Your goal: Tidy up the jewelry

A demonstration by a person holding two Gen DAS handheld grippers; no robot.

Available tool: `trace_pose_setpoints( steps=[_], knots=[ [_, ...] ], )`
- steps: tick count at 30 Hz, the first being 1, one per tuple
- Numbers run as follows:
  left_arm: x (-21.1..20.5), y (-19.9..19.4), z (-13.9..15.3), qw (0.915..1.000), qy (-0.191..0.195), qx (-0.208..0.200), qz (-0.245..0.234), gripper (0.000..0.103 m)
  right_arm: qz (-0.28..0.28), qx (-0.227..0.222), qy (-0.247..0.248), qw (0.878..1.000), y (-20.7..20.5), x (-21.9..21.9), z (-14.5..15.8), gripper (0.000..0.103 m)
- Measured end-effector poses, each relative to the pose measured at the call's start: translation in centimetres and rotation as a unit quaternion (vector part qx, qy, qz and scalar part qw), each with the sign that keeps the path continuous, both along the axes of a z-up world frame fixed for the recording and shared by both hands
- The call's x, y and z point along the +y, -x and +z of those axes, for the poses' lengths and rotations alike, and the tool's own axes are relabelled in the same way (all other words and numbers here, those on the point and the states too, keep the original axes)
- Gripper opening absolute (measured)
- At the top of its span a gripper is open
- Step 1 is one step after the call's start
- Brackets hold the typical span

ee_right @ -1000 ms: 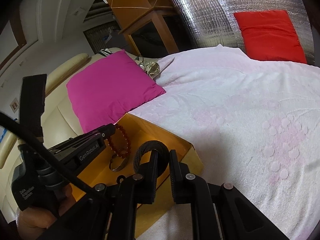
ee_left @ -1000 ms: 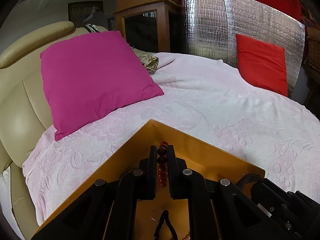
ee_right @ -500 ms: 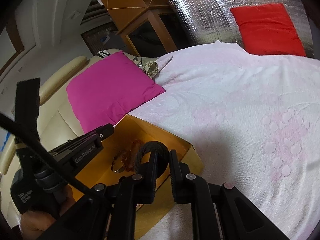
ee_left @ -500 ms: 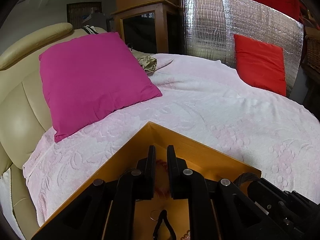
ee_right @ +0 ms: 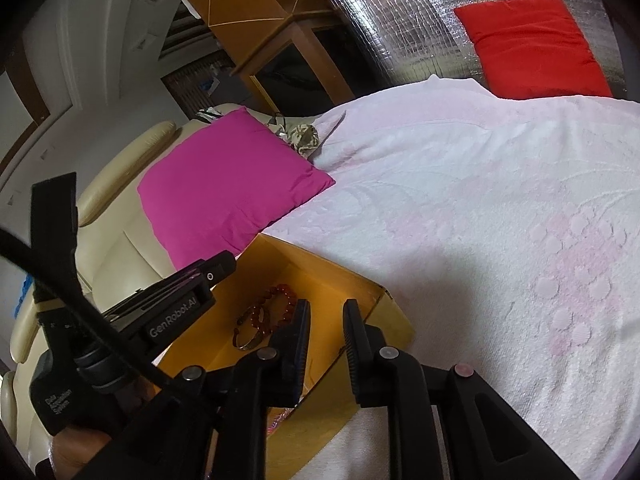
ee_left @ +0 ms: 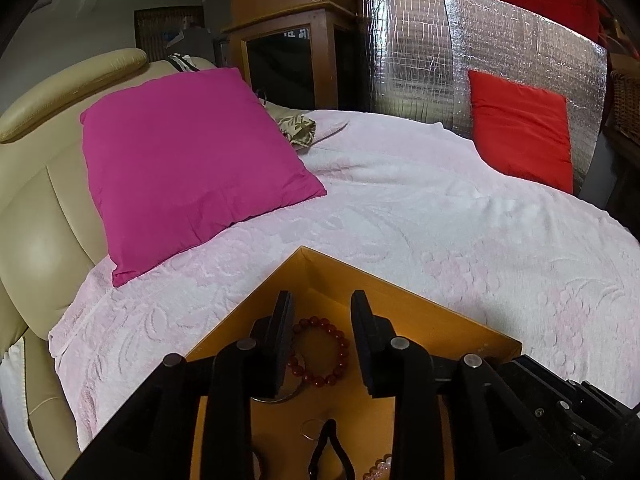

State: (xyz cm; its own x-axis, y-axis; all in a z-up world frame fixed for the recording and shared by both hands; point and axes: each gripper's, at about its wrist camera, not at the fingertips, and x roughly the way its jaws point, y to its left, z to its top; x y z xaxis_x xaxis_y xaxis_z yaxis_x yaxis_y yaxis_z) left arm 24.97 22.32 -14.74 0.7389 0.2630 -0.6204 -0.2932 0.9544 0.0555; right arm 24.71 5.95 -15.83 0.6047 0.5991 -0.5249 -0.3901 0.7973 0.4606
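both tools (ee_left: 322, 300) (ee_right: 325, 306) just parted, empty; red bead bracelet (ee_left: 320, 350) half hidden in tray (ee_left: 420, 304).

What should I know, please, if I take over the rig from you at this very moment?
Left claw: open, jaws just opened, over the red bead bracelet, not touching it.
Right claw: open, jaws just opened, nothing visible between them, over the box's near edge.
Things: bracelet, metal bangle, black cord and pale pink beads lie in the orange box on the blanket.
Done: those pieces are boxed.
Left: no jewellery shows on the blanket; check beyond these views.
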Motion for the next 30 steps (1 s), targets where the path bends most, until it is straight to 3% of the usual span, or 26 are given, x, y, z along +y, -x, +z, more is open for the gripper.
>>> trace_pose_setpoints(
  steps=[2, 4, 10, 13, 16, 17, 23, 26, 30],
  knots=[
    [0.0, 0.0, 0.0, 1.0000, -0.001, -0.001, 0.000, 0.049, 0.000, -0.001, 0.000, 1.000, 0.0, 0.0, 0.0, 0.020],
    [-0.1, 0.2, 0.2, 1.0000, -0.002, -0.005, 0.002, 0.059, 0.000, -0.001, 0.000, 1.000, 0.0, 0.0, 0.0, 0.020],
    [-0.3, 1.0, 0.9, 0.9999, 0.006, -0.014, 0.002, 0.075, -0.007, -0.011, 0.003, 1.000, 0.7, -0.6, 0.9, 0.028],
    [-0.7, 1.6, 1.5, 0.9998, 0.011, -0.018, -0.001, 0.077, -0.010, -0.019, 0.000, 1.000, 1.3, -1.4, 1.7, 0.032],
    [-1.3, 2.5, 2.0, 0.9998, 0.009, -0.020, 0.000, 0.082, -0.019, -0.025, 0.003, 1.000, 2.3, -2.3, 2.3, 0.058],
    [-1.5, 2.7, 2.2, 0.9997, 0.007, -0.022, -0.001, 0.083, -0.022, -0.031, 0.006, 0.999, 2.7, -2.5, 2.5, 0.061],
    [-2.7, 4.8, 2.9, 0.9996, -0.003, -0.028, 0.004, 0.085, -0.018, -0.066, 0.061, 0.996, 5.2, -2.5, 4.0, 0.062],
    [-2.4, 6.3, 3.0, 0.9993, 0.008, -0.034, 0.012, 0.085, -0.015, -0.084, 0.095, 0.992, 6.5, -2.1, 4.5, 0.068],
    [-0.9, 8.9, 3.6, 0.9977, 0.022, -0.047, 0.042, 0.085, -0.007, -0.114, 0.136, 0.984, 8.2, -1.6, 5.1, 0.068]
  ],
)
